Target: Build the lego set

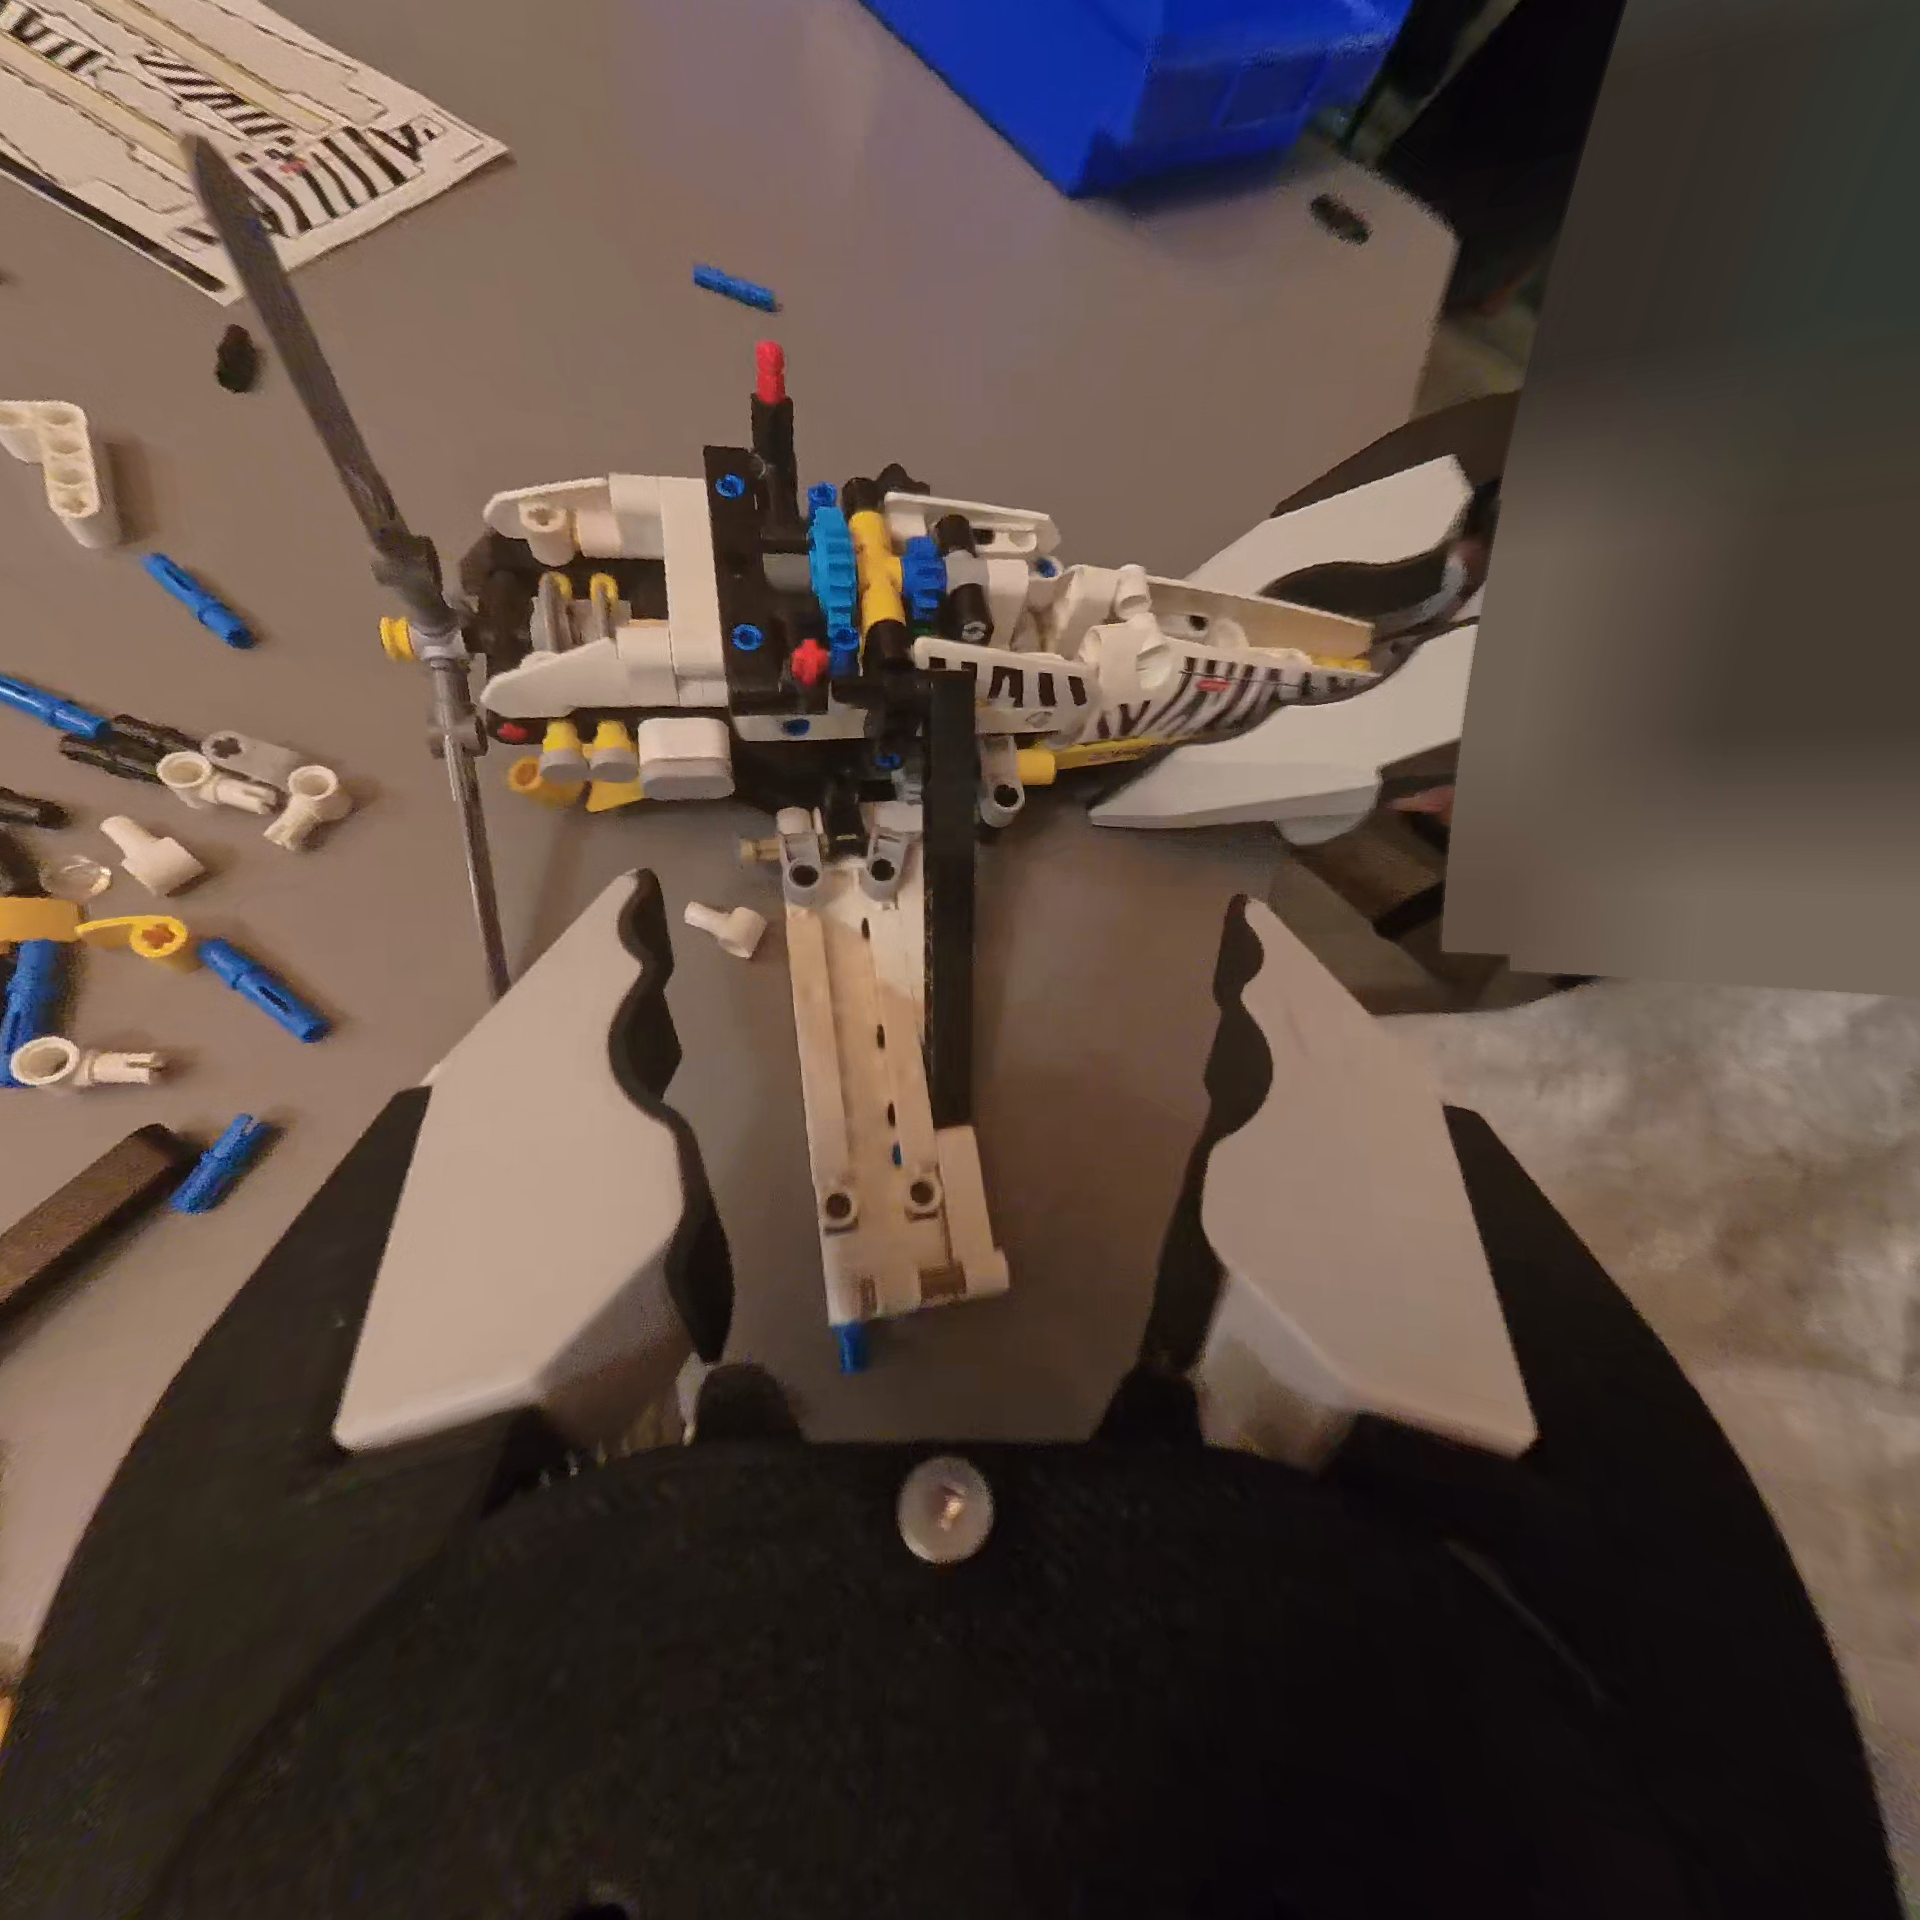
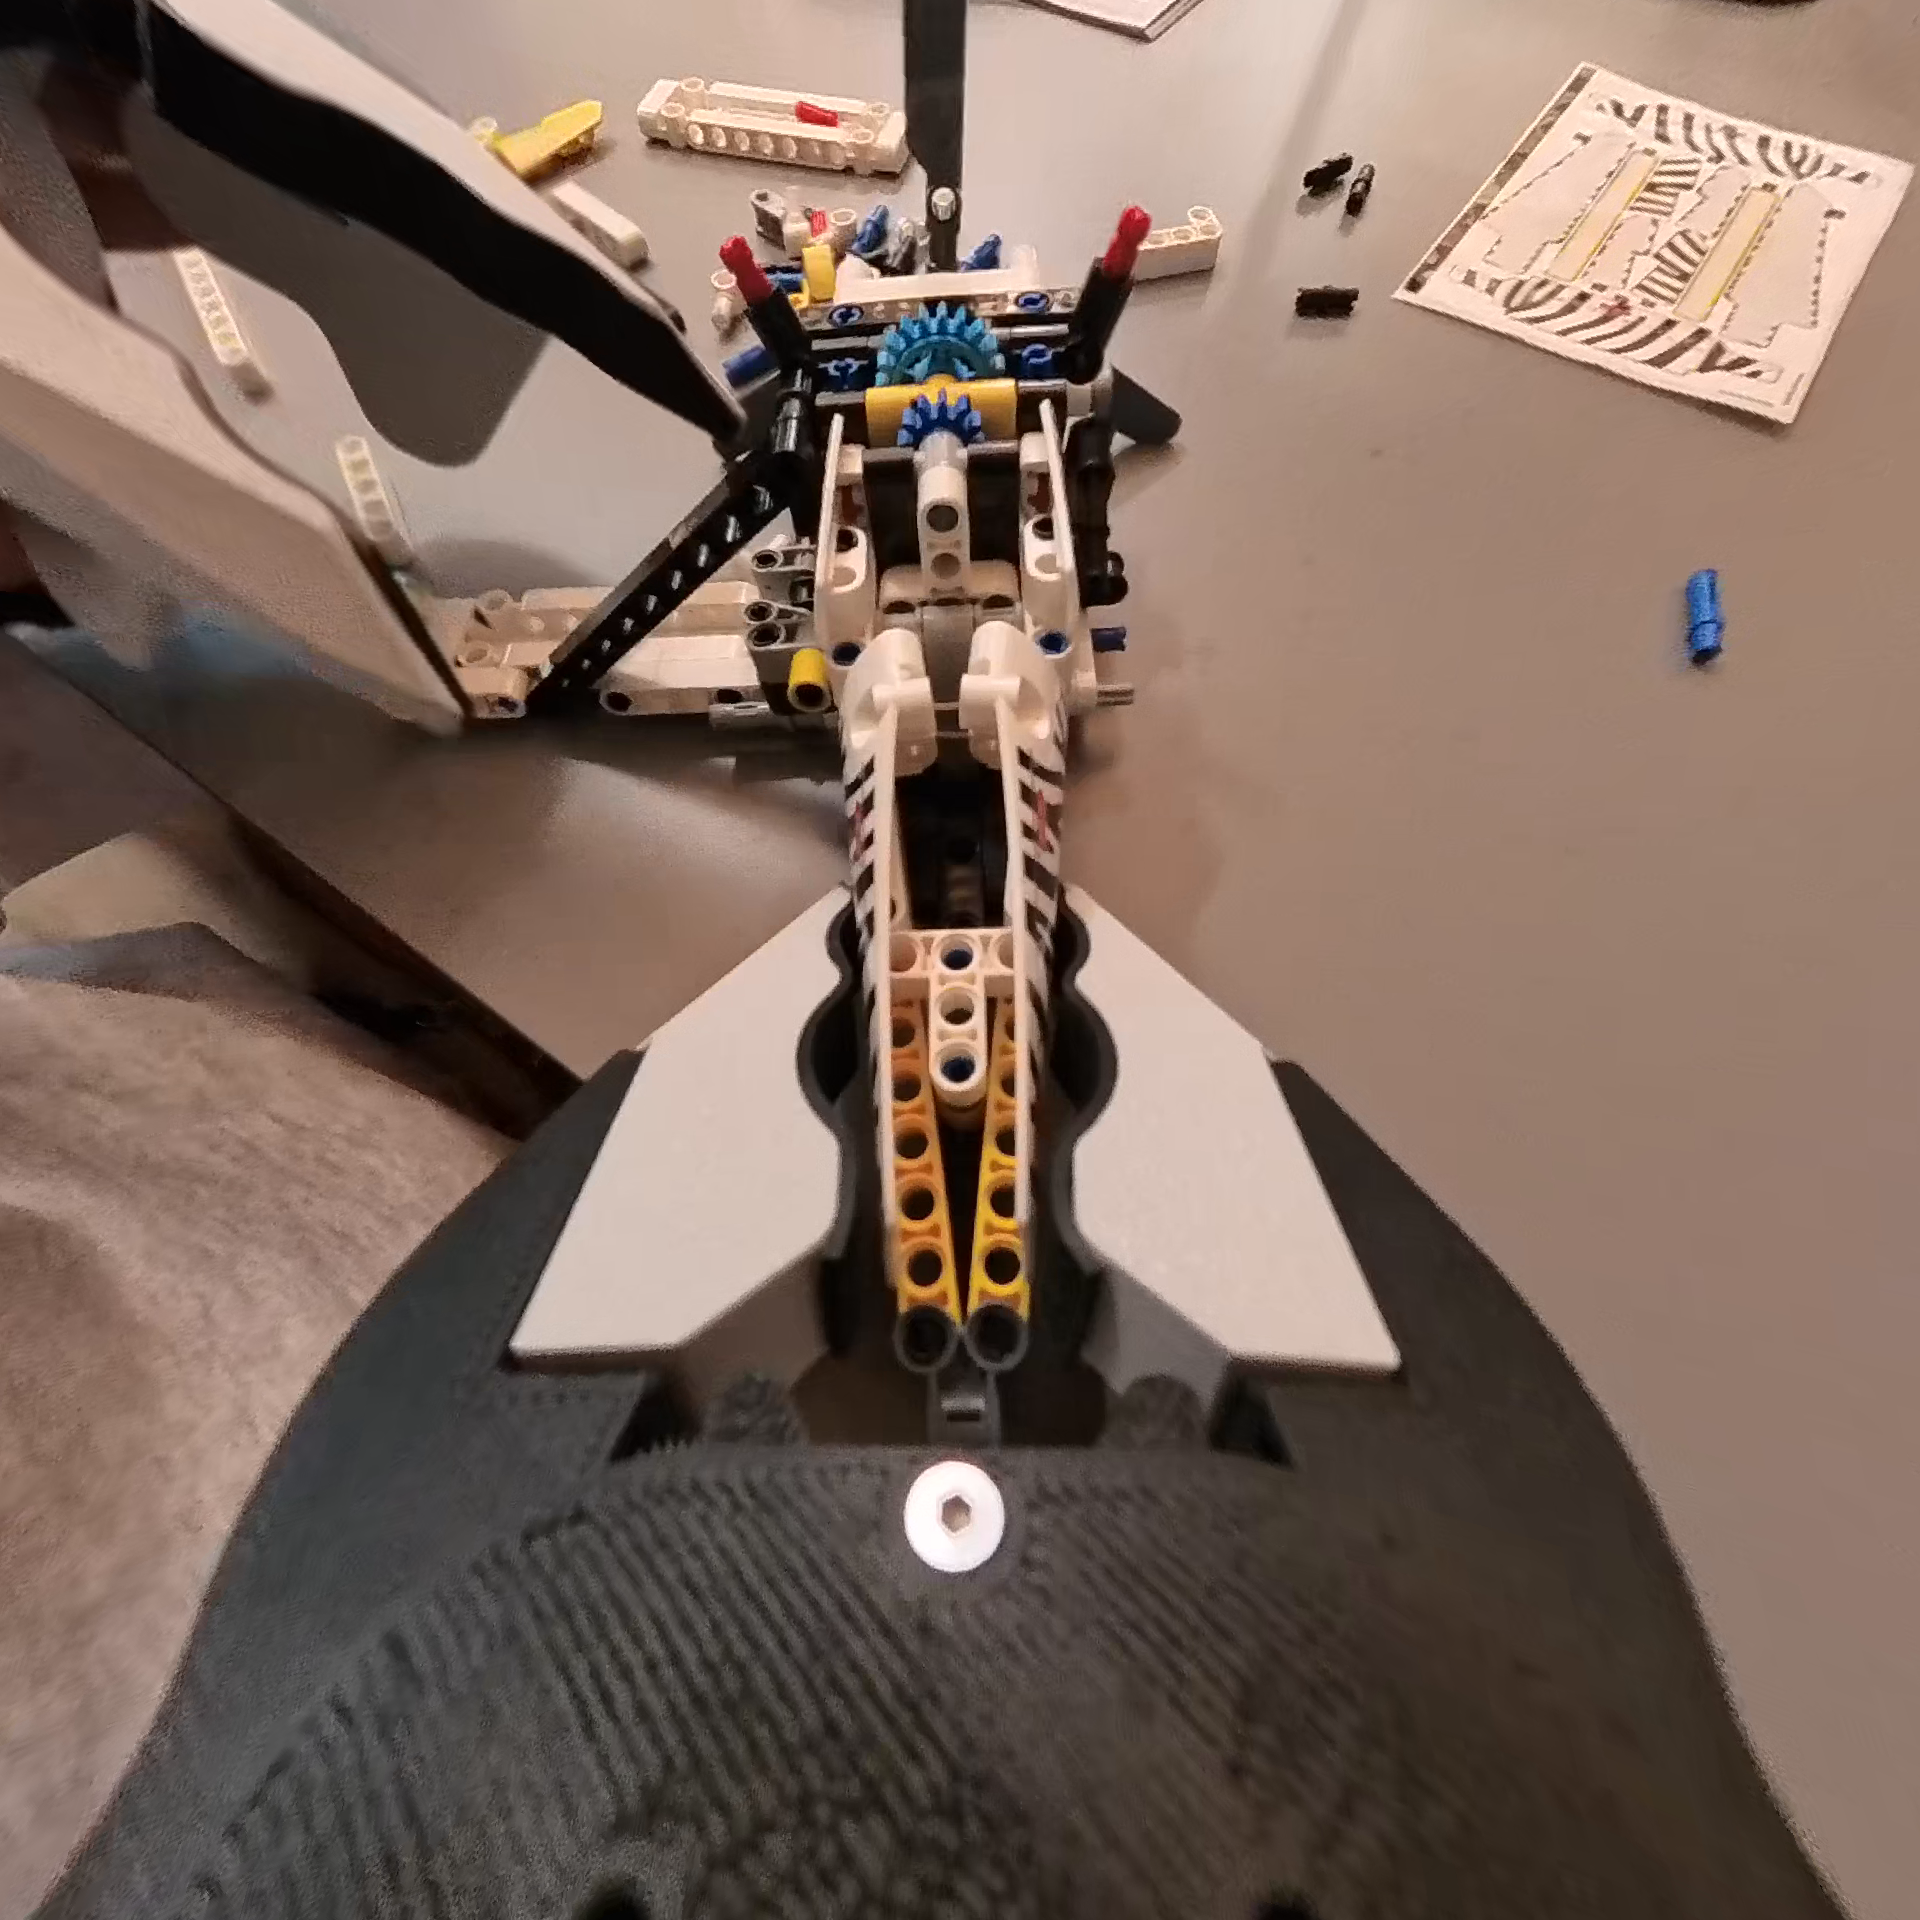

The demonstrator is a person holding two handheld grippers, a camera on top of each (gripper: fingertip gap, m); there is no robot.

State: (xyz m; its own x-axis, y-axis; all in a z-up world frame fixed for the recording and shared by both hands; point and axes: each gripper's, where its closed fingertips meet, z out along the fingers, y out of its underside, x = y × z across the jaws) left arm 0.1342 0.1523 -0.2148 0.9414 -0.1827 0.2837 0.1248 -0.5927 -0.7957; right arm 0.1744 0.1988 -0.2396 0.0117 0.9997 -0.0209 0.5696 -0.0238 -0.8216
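A white, black and yellow lego plane (image 1: 831,623) with zebra-striped tail panels lies on the grey table (image 1: 1039,312). Its dark grey propeller blade (image 1: 312,416) sticks up at the nose. My left gripper (image 1: 940,935) is open and its fingers straddle the white wing (image 1: 883,1091) and black strut without touching them. My right gripper (image 2: 956,935) is shut on the plane's tail (image 2: 956,1091), yellow and white beams between its pads. It also shows at the right of the left wrist view (image 1: 1330,644). The left gripper's fingers (image 2: 260,436) show at the upper left of the right wrist view.
Loose blue, white, yellow and black parts (image 1: 156,831) lie left of the plane. A striped sticker sheet (image 2: 1662,239) and a blue pin (image 2: 1702,615) lie on the right. A blue bin (image 1: 1143,83) stands at the back. The table edge and grey cloth (image 2: 156,1247) are close by.
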